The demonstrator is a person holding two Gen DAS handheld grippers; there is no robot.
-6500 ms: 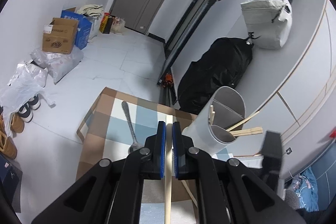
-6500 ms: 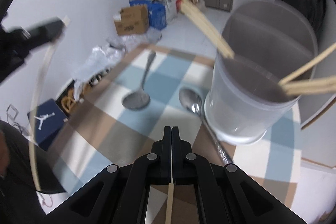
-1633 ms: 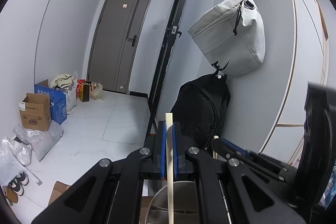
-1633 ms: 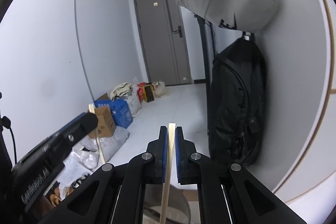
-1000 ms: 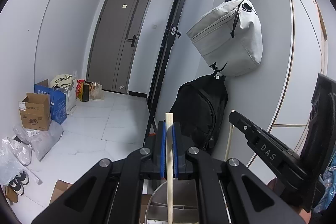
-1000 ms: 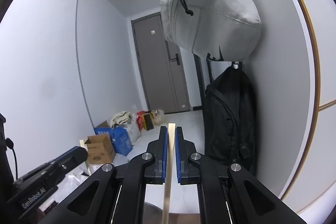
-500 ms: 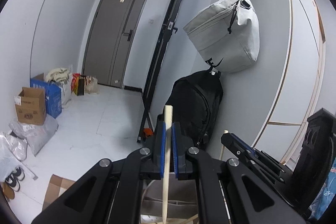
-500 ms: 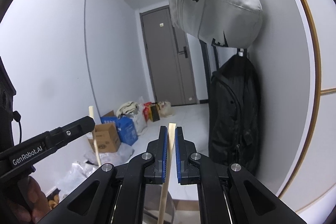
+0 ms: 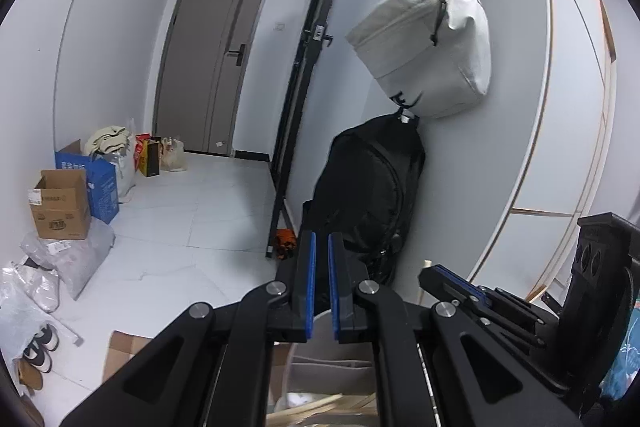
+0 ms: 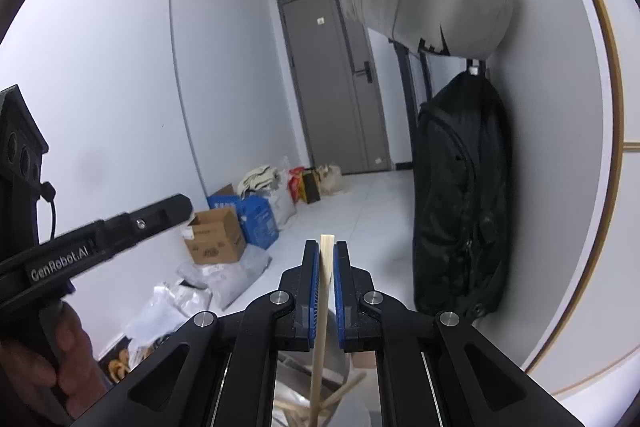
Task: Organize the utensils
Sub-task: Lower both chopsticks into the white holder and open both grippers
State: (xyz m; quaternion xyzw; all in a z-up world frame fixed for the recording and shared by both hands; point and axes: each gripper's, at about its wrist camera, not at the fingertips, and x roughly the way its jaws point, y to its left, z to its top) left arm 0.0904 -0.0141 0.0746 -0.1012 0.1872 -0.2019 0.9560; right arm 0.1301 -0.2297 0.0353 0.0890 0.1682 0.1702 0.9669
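Observation:
My left gripper (image 9: 319,239) is shut to a narrow slit with nothing between its blue pads. Below it stands the pale utensil holder (image 9: 332,367) with several wooden chopsticks (image 9: 308,411) lying in it. My right gripper (image 10: 327,247) is shut on a single upright chopstick (image 10: 325,259), whose lower end runs down into the holder (image 10: 352,403). In the left wrist view the right gripper (image 9: 426,273) reaches in from the right over the holder. In the right wrist view the left gripper (image 10: 182,207) juts in from the left, held by a hand (image 10: 48,367).
A black backpack (image 9: 368,195) and a grey bag (image 9: 432,43) hang on the wall at the right. Cardboard boxes (image 9: 60,211), plastic bags and shoes (image 9: 38,347) line the left wall. A grey door (image 9: 216,59) closes the corridor. The table's corner (image 9: 120,351) shows low left.
The chopstick that stood tilted between my left pads half a second ago is gone from them. The right gripper has sunk a little with its chopstick and both views tipped downward.

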